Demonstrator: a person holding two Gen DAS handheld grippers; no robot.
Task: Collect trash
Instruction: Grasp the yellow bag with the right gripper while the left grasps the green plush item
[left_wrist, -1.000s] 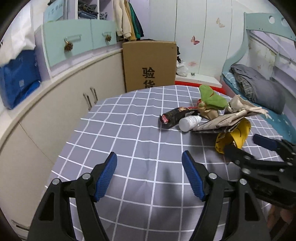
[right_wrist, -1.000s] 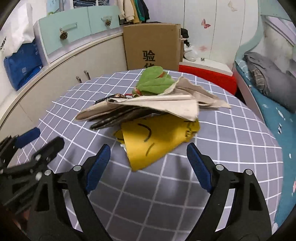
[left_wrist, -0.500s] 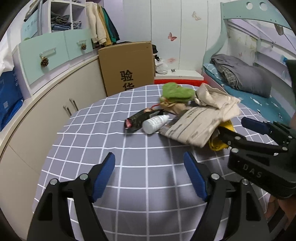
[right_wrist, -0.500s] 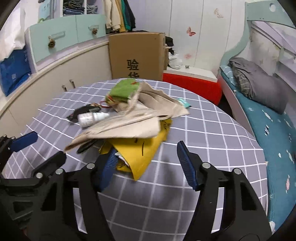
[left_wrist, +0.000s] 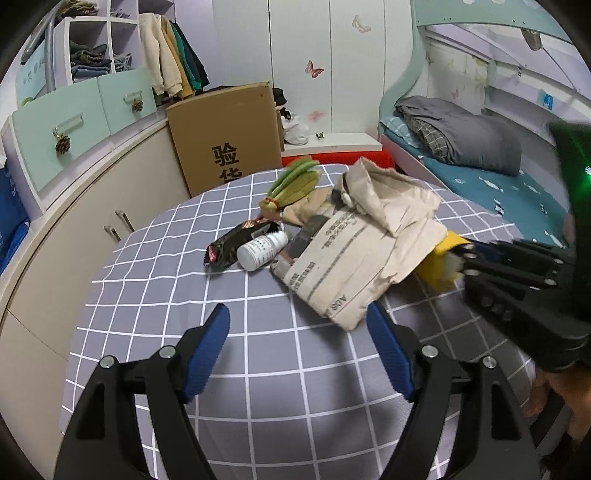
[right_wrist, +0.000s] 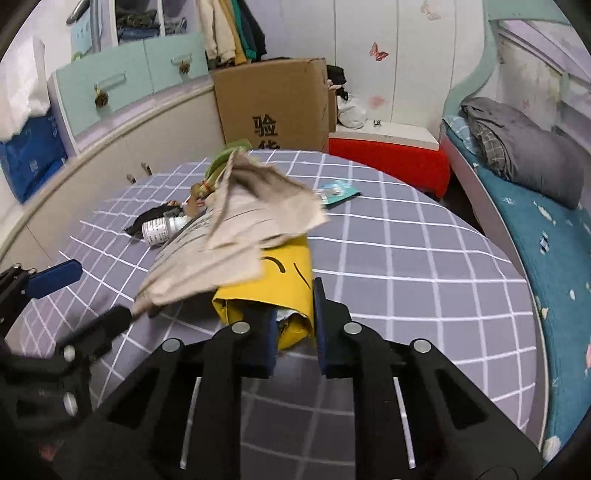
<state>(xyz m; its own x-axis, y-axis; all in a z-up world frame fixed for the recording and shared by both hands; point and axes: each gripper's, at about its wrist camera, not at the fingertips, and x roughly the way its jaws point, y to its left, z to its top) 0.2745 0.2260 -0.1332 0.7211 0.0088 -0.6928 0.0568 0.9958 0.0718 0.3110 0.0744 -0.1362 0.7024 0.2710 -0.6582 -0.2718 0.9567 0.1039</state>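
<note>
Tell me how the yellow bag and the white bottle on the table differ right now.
The yellow bag is soft and crumpled; the white bottle is a hard cylinder lying on its side. The bag is half buried under newspaper; the bottle lies uncovered beside a black wrapper. The right gripper is closing on the bag's edge; nothing touches the bottle. Both sit on the checked tablecloth.

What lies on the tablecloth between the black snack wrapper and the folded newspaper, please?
A white pill bottle lies on its side there, touching the black snack wrapper on one side and close against the newspaper on the other, clearest in the left wrist view.
</note>
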